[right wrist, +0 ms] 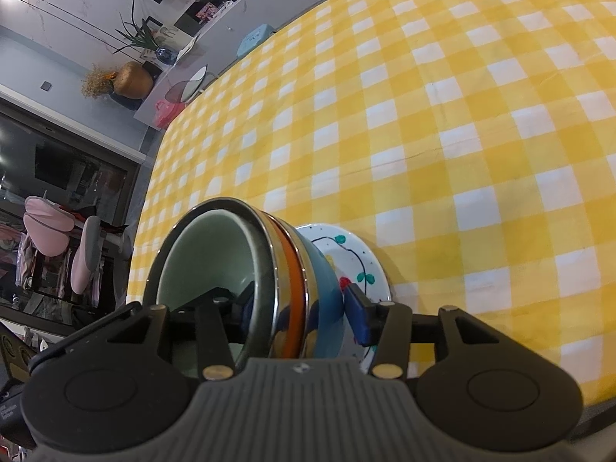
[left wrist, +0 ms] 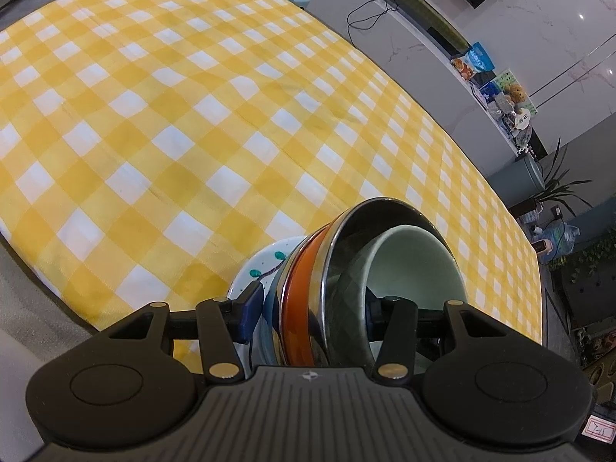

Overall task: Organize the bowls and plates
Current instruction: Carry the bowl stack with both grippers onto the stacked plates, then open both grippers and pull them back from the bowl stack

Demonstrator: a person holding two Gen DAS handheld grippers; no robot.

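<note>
**Nested Bowls Gripped on Both Sides over the Painted Plate**

The left gripper [left wrist: 312, 308] and the right gripper [right wrist: 304, 310] both straddled the same nested stack of bowls [left wrist: 346, 269], which sat on a white plate painted with coloured dots [right wrist: 346, 258] near the edge of the yellow-checked tabletop [left wrist: 192, 115]. A pale green bowl [right wrist: 208, 261] lay innermost, inside a steel bowl with an orange band [right wrist: 293, 281], itself nested in a blue bowl [right wrist: 327, 288].

On the left gripper, the outer blue finger [left wrist: 252, 308] lay at the outside of the stack, with the other finger hidden inside the green bowl; it appeared clenched on the stack's wall. On the right gripper, the outer finger [right wrist: 356, 315] stood just beside the blue bowl with a sliver of gap showing, so that side looked released.

Judged from the layout, the stacking was nearly complete: the bowls were gathered and set on the plate. The step in hand looked like letting go. The next move probably called for freeing the left fingers as well, then lifting both grippers straight clear so the inner fingers would not hook a rim and tip the stack.
</note>
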